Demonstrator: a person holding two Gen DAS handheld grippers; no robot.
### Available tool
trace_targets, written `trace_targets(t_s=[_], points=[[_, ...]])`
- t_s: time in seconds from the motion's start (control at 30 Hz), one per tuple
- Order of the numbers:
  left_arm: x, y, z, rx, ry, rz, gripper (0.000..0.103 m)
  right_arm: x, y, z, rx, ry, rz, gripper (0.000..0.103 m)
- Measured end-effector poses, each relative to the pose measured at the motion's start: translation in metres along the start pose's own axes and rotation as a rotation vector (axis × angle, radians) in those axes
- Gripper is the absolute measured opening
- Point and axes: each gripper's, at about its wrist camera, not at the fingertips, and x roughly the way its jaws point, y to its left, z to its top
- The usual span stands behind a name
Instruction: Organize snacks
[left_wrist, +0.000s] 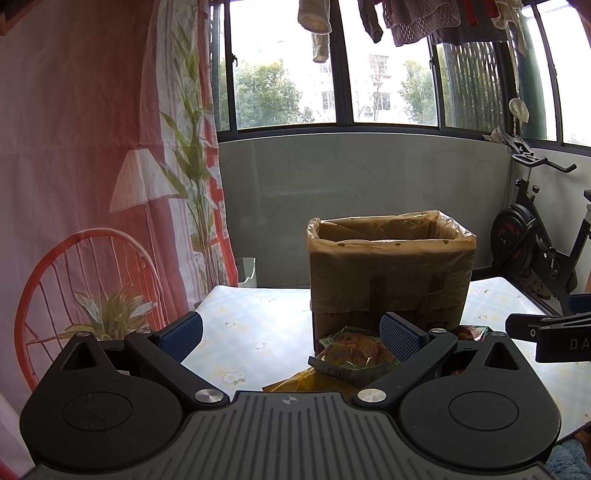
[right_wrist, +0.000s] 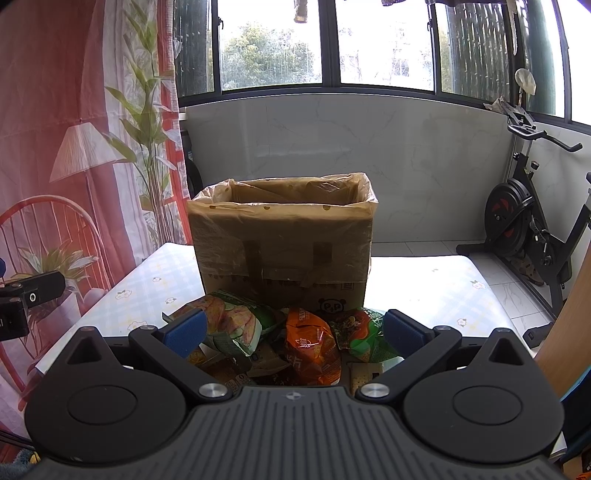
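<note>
Right now I hold both grippers over the near edge of the table (right_wrist: 424, 291), and neither grasps anything. My right gripper (right_wrist: 295, 332) has its fingers spread wide, and the heap of snack packets lies directly ahead between them: an orange packet (right_wrist: 314, 339) in the middle, a green chip bag (right_wrist: 232, 321) toward the left finger, a green and red packet (right_wrist: 358, 328) toward the right one. The orange packet's long axis runs roughly away from me, toward the plastic-lined cardboard box (right_wrist: 284, 240) standing upright just behind the heap, its top open.

My left gripper (left_wrist: 291, 332) is spread too, but it sits off to the left of the heap; the chip bag (left_wrist: 354, 350) shows only by its right finger. So I judge the right hand better placed for the first pick: straight forward and down onto the orange packet, then up over the box rim.
</note>
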Motion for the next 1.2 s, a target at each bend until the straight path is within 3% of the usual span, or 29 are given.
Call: trace_targets(t_s=[0.53,0.73,0.83,1.2], points=[[0.012,0.003,0.000,-0.006,0.028,0.008,0.103,0.002,-0.003,-0.002,0.030,-0.004,0.020,0.103],[0.050,0.021,0.002,-0.031,0.063,0.052,0.103,0.014,-0.031,0.009,0.130,-0.109,0.098,0.103],[0.070,0.030,-0.001,-0.053,0.079,0.039,0.103,0.031,-0.042,0.011,0.143,-0.176,0.082,0.103],[0.124,0.024,-0.014,0.004,0.095,-0.001,0.102,0.100,-0.043,0.005,0.091,-0.090,0.080,0.103]])
